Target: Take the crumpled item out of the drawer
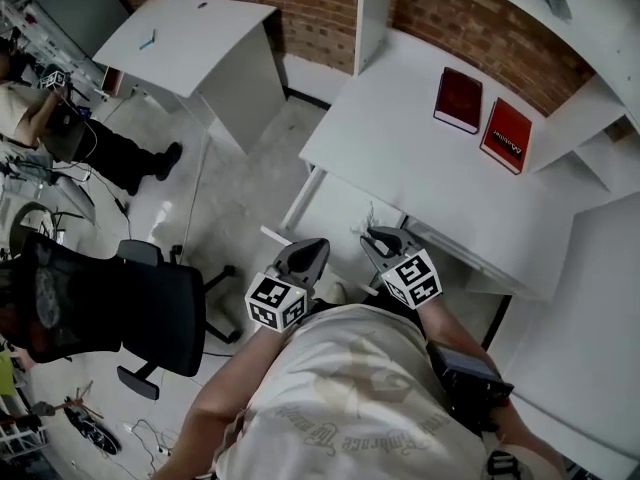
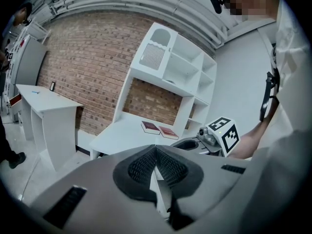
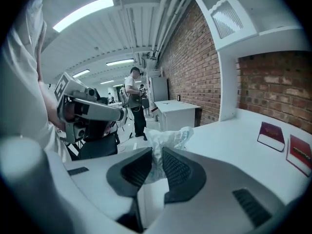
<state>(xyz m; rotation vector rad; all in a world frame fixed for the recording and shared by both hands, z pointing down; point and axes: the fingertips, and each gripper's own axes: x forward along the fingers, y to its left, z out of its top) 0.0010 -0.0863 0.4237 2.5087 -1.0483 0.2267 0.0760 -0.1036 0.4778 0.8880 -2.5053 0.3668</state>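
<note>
The crumpled item (image 3: 165,139) is a wad of thin white, partly see-through material. My right gripper (image 3: 157,156) is shut on it, and its top sticks up above the black pads. In the head view the right gripper (image 1: 378,238) hangs just in front of the white desk (image 1: 420,138), above what looks like a pulled-out white drawer (image 1: 335,208). My left gripper (image 1: 312,252) is close beside it on the left. In the left gripper view the left gripper (image 2: 156,152) is shut, its pads meeting with nothing between them.
Two red books (image 1: 458,99) (image 1: 506,134) lie at the desk's back, under white shelving (image 2: 180,67) on a brick wall. A black office chair (image 1: 120,308) stands to the left, and a second white table (image 1: 190,33) sits farther back. A person (image 3: 135,101) stands in the distance.
</note>
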